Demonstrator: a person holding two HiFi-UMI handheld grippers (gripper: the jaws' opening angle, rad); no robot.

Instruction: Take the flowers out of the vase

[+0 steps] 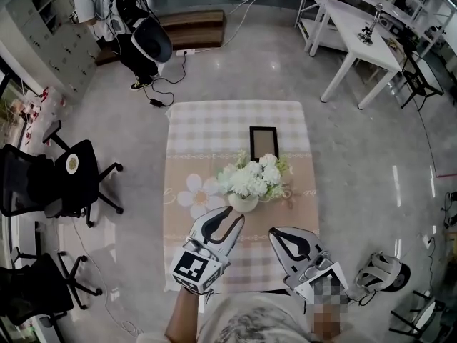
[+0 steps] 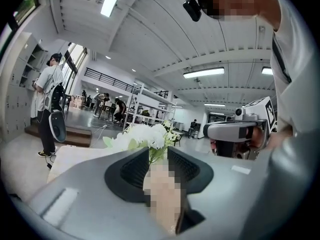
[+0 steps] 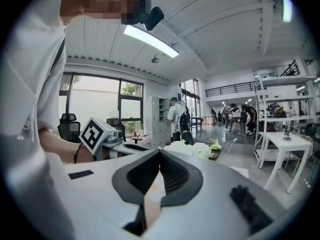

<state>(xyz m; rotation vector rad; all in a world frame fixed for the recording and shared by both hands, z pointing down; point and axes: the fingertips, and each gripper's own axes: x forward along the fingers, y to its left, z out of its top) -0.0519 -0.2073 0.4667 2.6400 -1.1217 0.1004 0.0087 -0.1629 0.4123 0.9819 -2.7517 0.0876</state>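
Left tongs point(image 2: 158, 155): pads stand a narrow gap apart and press on nothing. White blooms and green stems of the flowers point(image 2: 150, 136) show through the gap, beyond the tips. In the head view the tips lie just at the near side of the vase point(image 1: 243, 203); contact cannot be told. The marker cube point(image 1: 194, 266) sits at the rear of this tool, towards the person.

Right tongs point(image 3: 159, 153): tips meet and nothing is between them. The tan cloth shows through the slit lower down between the pads. In the head view the closed tips point towards the vase from the near right, close to it but apart.

Vase: small, pale and upright on the table point(image 1: 187, 131), near the middle of its nearer half. The flowers are in it, a white cluster with green leaves spreading over the rim.

Table: covered by a cloth point(image 1: 214, 120) checked at the far and near ends, with a tan band across the middle. A daisy print point(image 1: 196, 191) lies just left of the vase. A black picture frame point(image 1: 263, 143) lies flat beyond the flowers.

Surroundings: grey floor. Black office chairs point(image 1: 68, 177) stand left of the table and a white table point(image 1: 357, 31) at far right. A person point(image 1: 107, 6) stands at far left.
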